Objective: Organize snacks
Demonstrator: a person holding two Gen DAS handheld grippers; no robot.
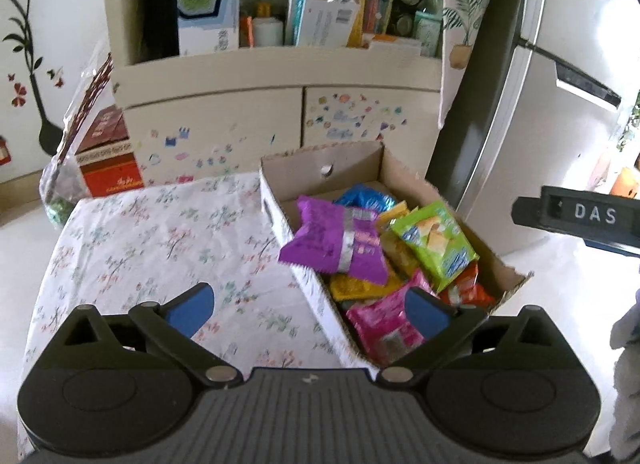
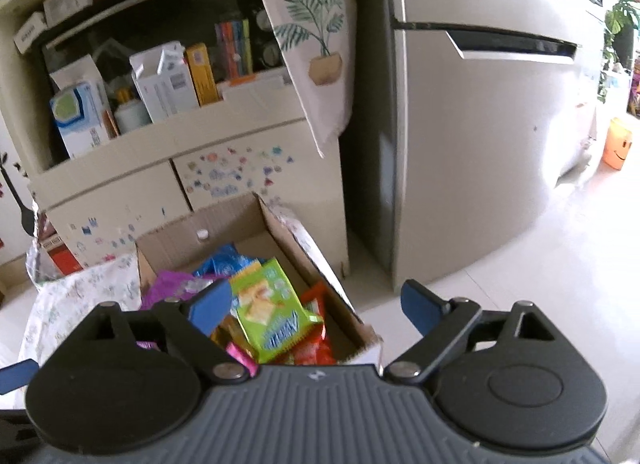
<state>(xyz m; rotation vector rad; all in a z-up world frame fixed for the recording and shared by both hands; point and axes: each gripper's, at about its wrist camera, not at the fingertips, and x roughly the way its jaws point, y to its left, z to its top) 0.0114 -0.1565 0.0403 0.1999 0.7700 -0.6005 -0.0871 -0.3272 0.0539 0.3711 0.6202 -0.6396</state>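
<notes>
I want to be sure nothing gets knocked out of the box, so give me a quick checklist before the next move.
1. Left gripper empty, blue pads wide apart: ok.
2. Right gripper empty, jaws open: ok.
3. Brown cardboard box sits on the floral tablecloth: ok.
4. Purple foil snack packet fully inside the box: not ok, it overhangs the box's left wall.
5. Green snack packet lies on top of the pile inside the box: ok.
6. Pink snack packet clear of the left gripper's fingers: cannot tell, one pad overlaps it in view.
</notes>
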